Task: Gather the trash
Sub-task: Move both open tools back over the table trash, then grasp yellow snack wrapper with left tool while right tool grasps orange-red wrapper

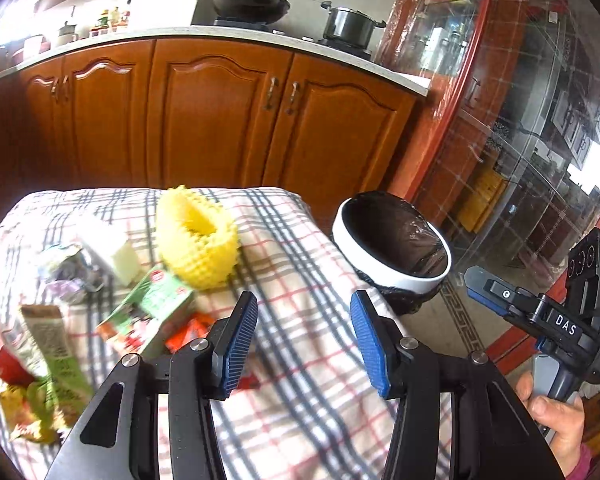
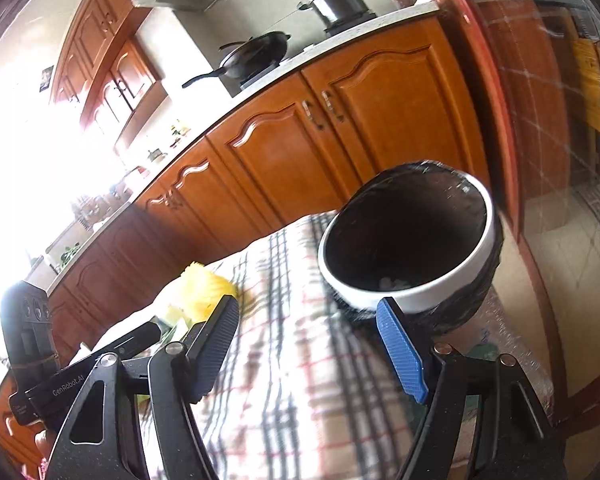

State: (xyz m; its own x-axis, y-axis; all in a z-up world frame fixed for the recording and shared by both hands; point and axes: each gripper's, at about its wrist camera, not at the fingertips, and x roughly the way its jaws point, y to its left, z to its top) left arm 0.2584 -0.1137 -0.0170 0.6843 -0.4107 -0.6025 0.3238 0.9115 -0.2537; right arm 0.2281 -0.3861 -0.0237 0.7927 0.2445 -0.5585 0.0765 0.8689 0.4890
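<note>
Here both tools hang over a desk draped in a plaid cloth (image 1: 292,248), and each stands spread wide with nothing between its blue pads. The left tool (image 1: 304,336) sits above the cloth's middle; the right tool (image 2: 308,344) points toward the trash bin (image 2: 412,240) — a white-rimmed bin lined with a black bag, standing just off the desk's far right corner, with a few pale scraps at its bottom.

The trash lies on the left part of the cloth: a yellow foam fruit net (image 1: 198,236) farthest back, a white tissue wad (image 1: 108,246) beside it, a green carton (image 1: 152,312) lying on its side nearer the left tool, an orange wrapper (image 1: 188,334) touching the carton, and a green-and-tan sachet (image 1: 50,344) with other blurred wrappers at the left edge.

Behind the desk run wooden cabinets (image 1: 220,120), with a black wok (image 1: 252,4) and a steel pot (image 1: 350,26) on the stove.
</note>
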